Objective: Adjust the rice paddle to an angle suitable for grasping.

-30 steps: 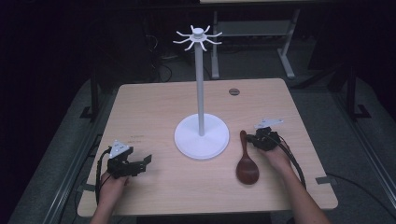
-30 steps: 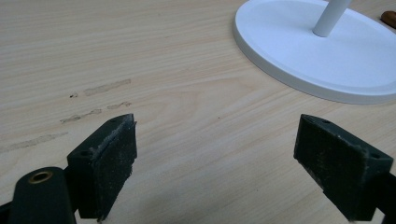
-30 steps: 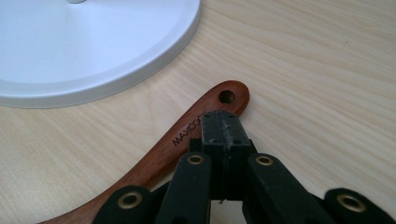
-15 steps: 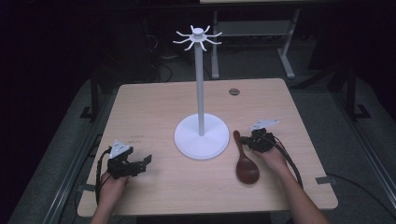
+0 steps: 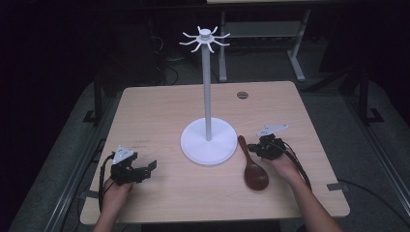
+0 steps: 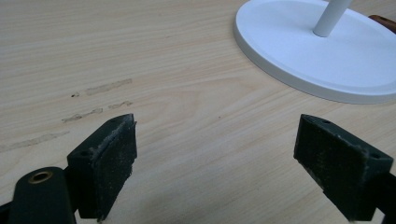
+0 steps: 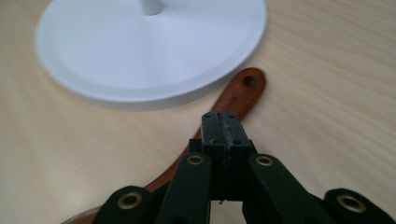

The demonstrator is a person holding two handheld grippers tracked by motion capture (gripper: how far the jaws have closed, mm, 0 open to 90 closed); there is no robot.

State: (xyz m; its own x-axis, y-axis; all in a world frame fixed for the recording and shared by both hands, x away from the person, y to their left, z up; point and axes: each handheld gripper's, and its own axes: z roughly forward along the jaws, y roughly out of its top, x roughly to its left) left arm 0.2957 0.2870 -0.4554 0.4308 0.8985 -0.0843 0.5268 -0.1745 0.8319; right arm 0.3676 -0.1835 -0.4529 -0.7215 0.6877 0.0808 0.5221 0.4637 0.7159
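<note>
A white hook stand (image 5: 209,142) with a tall pole and a ring of hooks on top stands mid-table. A dark brown wooden spoon (image 5: 255,175) lies just right of its base, handle pointing away from me. My right gripper (image 5: 256,149) is shut, its tips over the spoon's handle (image 7: 243,88). The handle runs beneath the closed jaws beside the base's rim (image 7: 149,88). My left gripper (image 5: 147,169) rests open at the front left of the table. Nothing lies between its pads (image 6: 112,158), which point toward the stand's base (image 6: 317,46).
The light wooden table (image 5: 159,111) has a small dark round disc (image 5: 242,94) near its far edge. A strip of grey tape (image 5: 337,186) sits at the front right edge. Desk legs and cables stand on the dark floor behind.
My right gripper has slid left toward the spoon's handle, and the handle's far end has swung slightly left toward the stand's base. The left gripper has stayed put.
</note>
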